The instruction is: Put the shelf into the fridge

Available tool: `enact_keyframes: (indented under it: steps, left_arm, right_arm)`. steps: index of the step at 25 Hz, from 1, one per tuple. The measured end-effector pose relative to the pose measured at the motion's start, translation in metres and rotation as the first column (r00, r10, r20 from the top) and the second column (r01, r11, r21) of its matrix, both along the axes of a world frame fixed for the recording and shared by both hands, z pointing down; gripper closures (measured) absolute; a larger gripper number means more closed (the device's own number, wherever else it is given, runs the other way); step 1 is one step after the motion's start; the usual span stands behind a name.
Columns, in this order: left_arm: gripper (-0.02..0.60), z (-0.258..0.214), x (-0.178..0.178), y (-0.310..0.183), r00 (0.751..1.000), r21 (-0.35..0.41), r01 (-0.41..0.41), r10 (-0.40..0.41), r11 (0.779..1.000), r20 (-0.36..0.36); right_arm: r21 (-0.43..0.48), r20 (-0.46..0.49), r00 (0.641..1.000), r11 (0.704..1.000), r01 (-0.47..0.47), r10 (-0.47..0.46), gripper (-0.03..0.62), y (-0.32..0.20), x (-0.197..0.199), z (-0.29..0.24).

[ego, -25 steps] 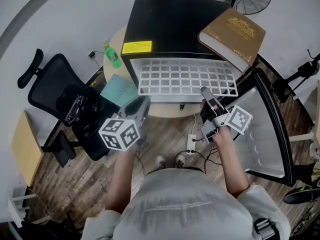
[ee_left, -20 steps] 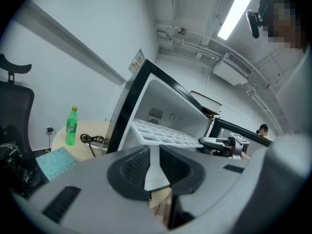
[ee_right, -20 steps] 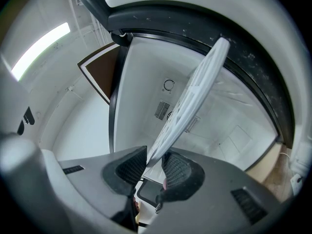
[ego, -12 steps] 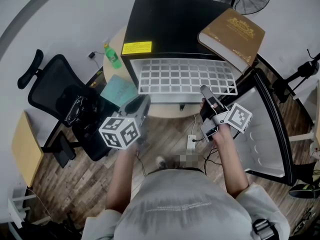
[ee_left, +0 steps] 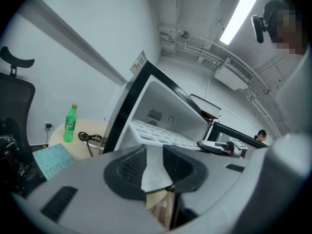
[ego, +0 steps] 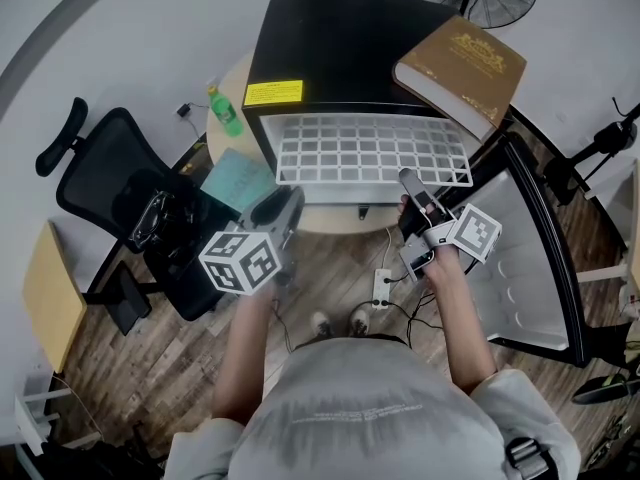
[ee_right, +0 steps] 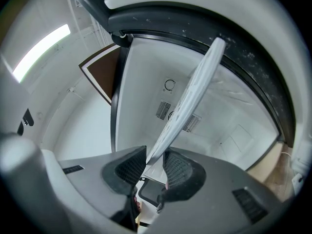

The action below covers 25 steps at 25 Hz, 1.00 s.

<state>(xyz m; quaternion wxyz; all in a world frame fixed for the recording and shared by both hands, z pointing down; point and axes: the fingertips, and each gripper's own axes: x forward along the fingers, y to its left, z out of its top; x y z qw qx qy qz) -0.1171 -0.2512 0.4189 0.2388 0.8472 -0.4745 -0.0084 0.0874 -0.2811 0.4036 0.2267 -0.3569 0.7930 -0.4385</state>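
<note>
The white grid shelf (ego: 370, 153) lies flat and sticks halfway out of the open black fridge (ego: 340, 48). My left gripper (ego: 290, 203) is at the shelf's front left corner. In the left gripper view that white corner (ee_left: 155, 165) fills the gap between the pads; the jaws have just been opening a little. My right gripper (ego: 408, 180) holds the front right edge. In the right gripper view the shelf's edge (ee_right: 195, 96) runs between the pads of the right gripper (ee_right: 155, 165) into the white fridge interior; those jaws have also eased open slightly.
The fridge stands on a round table with a green bottle (ego: 226, 111) and a teal booklet (ego: 238, 180) to its left. A brown book (ego: 462, 68) lies on the fridge top. The fridge door (ego: 545, 248) hangs open at the right. A black chair (ego: 110, 183) stands at the left.
</note>
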Motion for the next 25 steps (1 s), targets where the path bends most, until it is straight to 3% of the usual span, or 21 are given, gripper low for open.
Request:
enact_keyframes:
  steps: [10, 17, 25]
  left_arm:
    - [0.467, -0.005, 0.004, 0.004, 1.0, 0.007, 0.002, -0.002, 1.0, -0.004]
    - [0.513, -0.003, 0.0, 0.002, 0.999, -0.006, 0.035, -0.035, 0.999, -0.007]
    - [0.538, -0.002, -0.003, -0.001, 0.998, -0.014, 0.054, -0.055, 0.998, -0.024]
  right_arm:
    - [0.017, -0.087, 0.996, 1.0, 0.013, -0.012, 0.487, 0.017, 0.0, 0.001]
    - [-0.084, -0.176, 0.984, 0.995, -0.051, 0.036, 0.496, 0.017, 0.013, 0.017]
    - [-0.084, -0.164, 0.986, 0.995, -0.048, 0.034, 0.496, 0.015, 0.012, 0.014]
